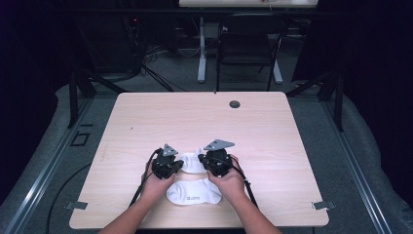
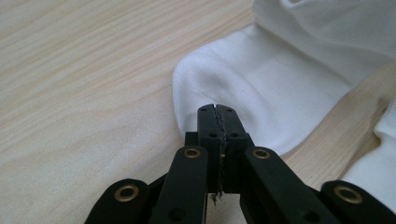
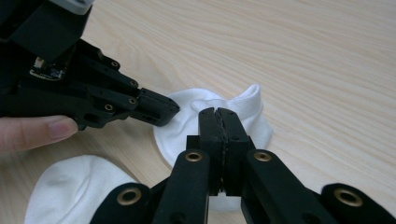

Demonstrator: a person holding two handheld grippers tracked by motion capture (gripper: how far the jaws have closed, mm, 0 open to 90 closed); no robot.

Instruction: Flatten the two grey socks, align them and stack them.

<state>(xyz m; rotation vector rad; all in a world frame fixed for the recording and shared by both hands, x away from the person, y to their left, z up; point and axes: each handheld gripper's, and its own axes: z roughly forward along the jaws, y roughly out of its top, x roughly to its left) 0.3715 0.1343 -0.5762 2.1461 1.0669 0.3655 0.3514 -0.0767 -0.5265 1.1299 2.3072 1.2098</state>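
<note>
Two soft white socks, the far sock [image 1: 193, 162] and the near sock [image 1: 194, 192], lie near the near edge of the pale wooden table [image 1: 185, 117]. Both the black left gripper [image 2: 218, 111] and the black right gripper [image 3: 218, 113] have jaws pressed together over the far sock; whether they pinch it, I cannot tell. Lots of bare table lies beyond.

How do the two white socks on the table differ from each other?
The near sock lies flat and spread out, while the far sock is bunched and looks smaller. The near sock shows small grey print; no print shows on the far sock. The near sock lies between the person's hands, while the far sock lies between the left gripper and right gripper. Both are white ankle socks on the table.
</note>
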